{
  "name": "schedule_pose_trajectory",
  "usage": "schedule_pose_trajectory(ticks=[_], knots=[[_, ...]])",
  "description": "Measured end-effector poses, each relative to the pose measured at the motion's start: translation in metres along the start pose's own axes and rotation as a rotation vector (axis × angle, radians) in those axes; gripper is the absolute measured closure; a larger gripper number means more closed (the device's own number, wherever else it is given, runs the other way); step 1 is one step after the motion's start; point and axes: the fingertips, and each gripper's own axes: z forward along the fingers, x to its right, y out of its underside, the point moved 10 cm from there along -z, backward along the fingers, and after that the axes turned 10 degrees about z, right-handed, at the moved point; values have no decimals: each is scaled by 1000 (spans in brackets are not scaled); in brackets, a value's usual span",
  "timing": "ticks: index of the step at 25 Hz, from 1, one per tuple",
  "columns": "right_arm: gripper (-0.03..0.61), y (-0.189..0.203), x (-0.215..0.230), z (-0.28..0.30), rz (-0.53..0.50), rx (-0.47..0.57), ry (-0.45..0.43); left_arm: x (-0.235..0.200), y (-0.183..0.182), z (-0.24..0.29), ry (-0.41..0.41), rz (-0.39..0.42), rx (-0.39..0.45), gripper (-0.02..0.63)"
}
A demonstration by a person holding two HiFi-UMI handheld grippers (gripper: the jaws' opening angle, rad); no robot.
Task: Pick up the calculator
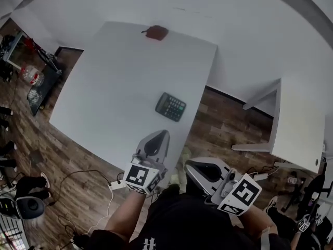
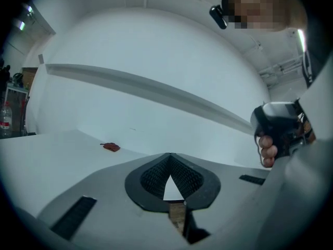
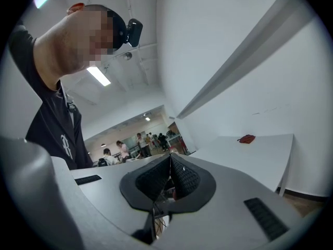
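"None of the pick-up is done, as far as I can judge," says one. "The calculator point(image 1: 170, 107) lies flat on the white table point(image 1: 114, 82), toward its near right edge, and nothing touches it."

"And the grippers?" asks the other.

"Both are on the near side, close to the person's body. The left gripper point(image 1: 160, 137) hangs over the table's near edge, its tips aimed roughly at the calculator but short of it. The right gripper point(image 1: 196, 168) is off the table, beside the near corner."

"Are the jaws ready to take it?"

"No. In the left gripper view the ribbed pads point(image 2: 156, 173) meet at the tips with nothing between them. The right gripper view shows the same: pads together, empty."

"So what is left?"

"Everything, I'd say. One gripper has to spread its jaws, reach forward over the calculator, close across its body and lift. The left looks the nearer candidate."

"Anything else on the table?"

"Only a small red thing point(image 1: 156, 33) at the far edge, well apart from the calculator."
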Motion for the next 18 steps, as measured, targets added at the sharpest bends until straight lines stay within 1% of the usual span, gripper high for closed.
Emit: schedule_pose_trajectory(ticks=[4,7,9,14,15,17,18], knots=[[566,-13,35,14,41,-41,-36,-31,30,35,-53,3,-7,607],[565,-19,60,22,75,-77,-46,-57,58,59,-96,-20,-42,606],[565,-23,75,28,101,-95,-44,-75,73,72,-104,-34,-60,606],[566,-29,110,42,124,-136,-37,-114,113,99,-100,-67,-122,603],[565,-29,116,45,125,-145,-38,-120,123,103,-98,-79,-137,591],[565,-30,128,52,131,-155,-39,-129,141,112,-87,-109,-162,525],[565,-30,132,55,138,-159,-38,-133,150,116,-83,-123,-173,511]])
